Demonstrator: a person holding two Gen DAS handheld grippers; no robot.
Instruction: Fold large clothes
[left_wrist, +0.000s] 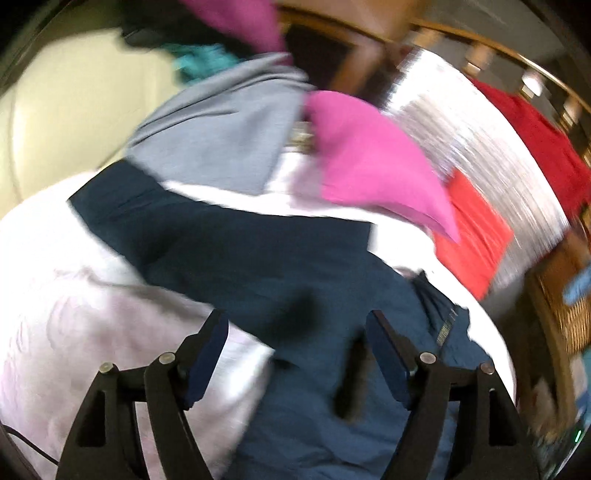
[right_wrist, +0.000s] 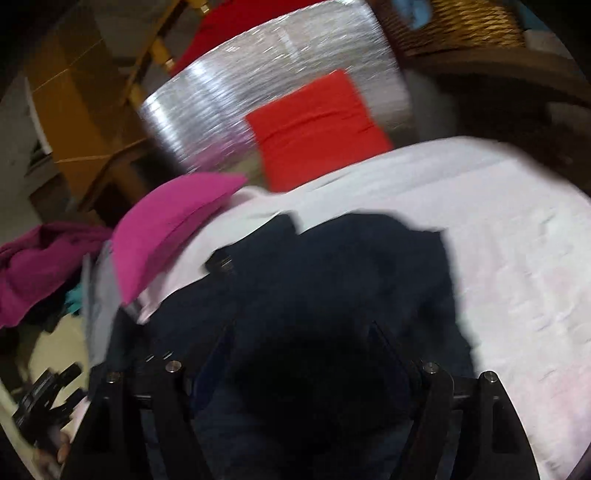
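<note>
A dark navy garment (left_wrist: 258, 254) lies spread on the white-covered table (left_wrist: 55, 295). My left gripper (left_wrist: 295, 332) hangs open just above it, nothing between the fingers. A zipper or waistband edge (left_wrist: 443, 321) shows by the right finger. In the right wrist view the same navy garment (right_wrist: 332, 280) lies bunched on the white cover (right_wrist: 517, 258). My right gripper (right_wrist: 303, 343) is open over it, its shadow on the cloth. Both views are motion-blurred.
A pink cloth (left_wrist: 373, 166) and a grey cloth (left_wrist: 221, 140) lie at the table's far edge. A folded orange-red cloth (right_wrist: 317, 125) rests on a silver surface (right_wrist: 221, 99). A wicker basket (right_wrist: 469, 26) stands behind. More clothes (right_wrist: 37, 266) are piled at left.
</note>
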